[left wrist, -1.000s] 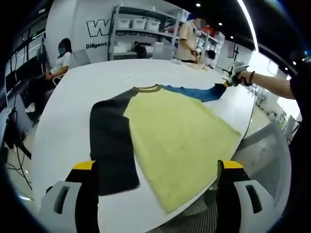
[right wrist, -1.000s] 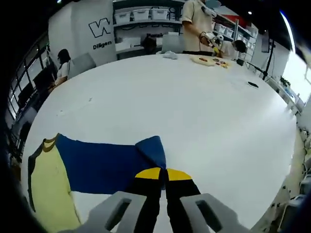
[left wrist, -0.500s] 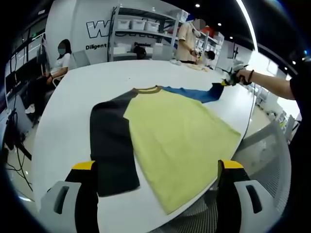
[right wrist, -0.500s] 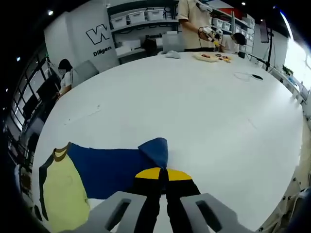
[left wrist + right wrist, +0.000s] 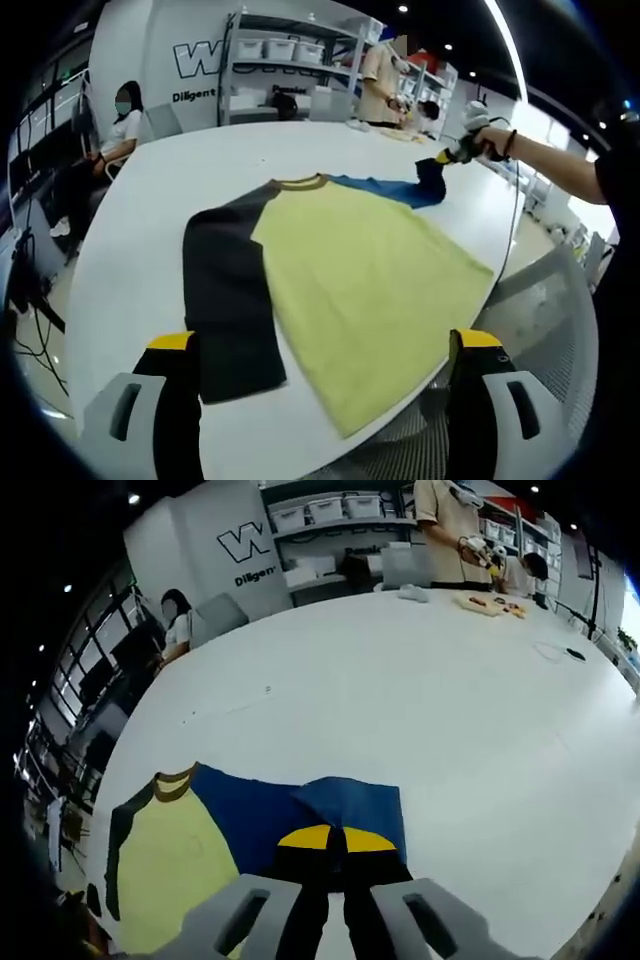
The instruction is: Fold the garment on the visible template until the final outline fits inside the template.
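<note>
Right gripper view: right gripper pinches blue sleeve, lifted, fold just starting. Left gripper spread, idle near shirt; body, black sleeve unfolded.

seated person, standing person, shelving with bins, white table

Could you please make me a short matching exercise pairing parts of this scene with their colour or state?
Column one:
1. blue sleeve
2. black sleeve
3. yellow body
4. left gripper

Column two:
A. open above the near table edge
B. spread flat in the shirt's middle
C. pinched and lifted by the right gripper
D. lying flat, untouched

Pairs: 1-C, 2-D, 3-B, 4-A
</note>
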Motion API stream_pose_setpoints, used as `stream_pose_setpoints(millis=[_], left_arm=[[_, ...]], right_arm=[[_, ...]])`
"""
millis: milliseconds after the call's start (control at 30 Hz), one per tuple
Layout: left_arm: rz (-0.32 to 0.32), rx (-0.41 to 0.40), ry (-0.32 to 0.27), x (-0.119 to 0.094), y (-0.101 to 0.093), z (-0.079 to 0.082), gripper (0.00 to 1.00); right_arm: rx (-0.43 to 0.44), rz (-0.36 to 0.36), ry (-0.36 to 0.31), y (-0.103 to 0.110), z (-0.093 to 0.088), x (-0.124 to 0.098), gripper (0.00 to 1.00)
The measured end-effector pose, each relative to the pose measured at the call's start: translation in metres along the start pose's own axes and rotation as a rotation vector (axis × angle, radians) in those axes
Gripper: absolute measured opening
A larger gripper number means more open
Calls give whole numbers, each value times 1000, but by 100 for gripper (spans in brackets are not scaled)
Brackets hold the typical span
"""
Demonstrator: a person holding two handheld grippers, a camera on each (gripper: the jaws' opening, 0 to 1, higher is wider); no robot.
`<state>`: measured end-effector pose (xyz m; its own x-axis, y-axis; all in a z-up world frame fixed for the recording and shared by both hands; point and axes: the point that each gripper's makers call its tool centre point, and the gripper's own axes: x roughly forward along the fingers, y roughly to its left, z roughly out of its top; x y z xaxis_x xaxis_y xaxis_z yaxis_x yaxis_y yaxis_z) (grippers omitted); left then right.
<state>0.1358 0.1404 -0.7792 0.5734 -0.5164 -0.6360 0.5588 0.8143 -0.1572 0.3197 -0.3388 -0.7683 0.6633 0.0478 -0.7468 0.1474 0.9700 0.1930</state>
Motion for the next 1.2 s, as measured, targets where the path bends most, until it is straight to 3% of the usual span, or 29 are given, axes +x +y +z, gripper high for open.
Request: stream_pose_setpoints(millis=[433, 767, 1200], left_arm=[[-6, 8, 3, -1, -1, -1, 99], [-16, 14, 4, 2, -5, -1, 99], [-20, 23, 6, 0, -6, 0, 99]], right_arm=[[-52, 179, 17, 94, 0, 2, 0], [-114, 258, 41, 148, -4, 4, 0], [-129, 359, 80, 215, -17, 8, 0]])
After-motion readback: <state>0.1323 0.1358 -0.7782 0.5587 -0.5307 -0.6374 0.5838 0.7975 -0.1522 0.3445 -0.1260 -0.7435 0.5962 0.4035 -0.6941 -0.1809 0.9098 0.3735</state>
